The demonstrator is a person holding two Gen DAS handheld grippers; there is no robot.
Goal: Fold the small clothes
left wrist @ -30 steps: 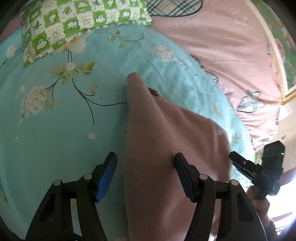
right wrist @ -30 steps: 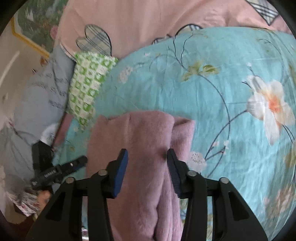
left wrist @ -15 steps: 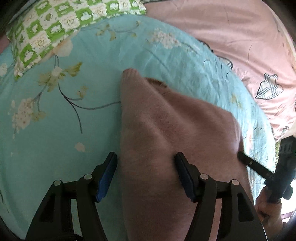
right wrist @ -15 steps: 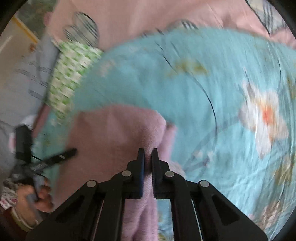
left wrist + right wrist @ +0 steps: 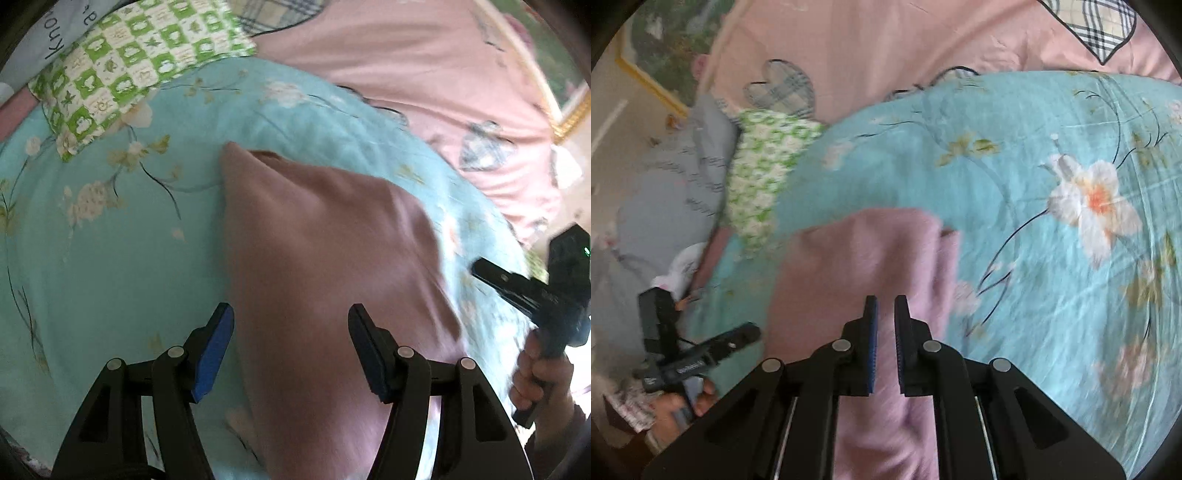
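One soft, fuzzy mauve-pink knitted garment point(image 5: 325, 258) lies in the middle of both views, spread on the turquoise floral quilt point(image 5: 110, 258), its top edge rising to a rounded point and a narrower folded layer showing along its right side in the right wrist view point(image 5: 860, 266). One garment only, two grippers, one green-and-white checked cloth point(image 5: 129, 62) at upper left, one pink sheet with plaid heart patches point(image 5: 406, 66) beyond. The left gripper point(image 5: 291, 347) hangs spread wide over the garment's lower part, blue pads apart and pressing nothing. The right gripper point(image 5: 885, 343) has just been closing; its jaws now stand almost together with a fold of the mauve knit pinched between them. A hand point(image 5: 535, 373) grips its handle at the lower right edge of the left wrist view, gripper slanting in over the quilt.
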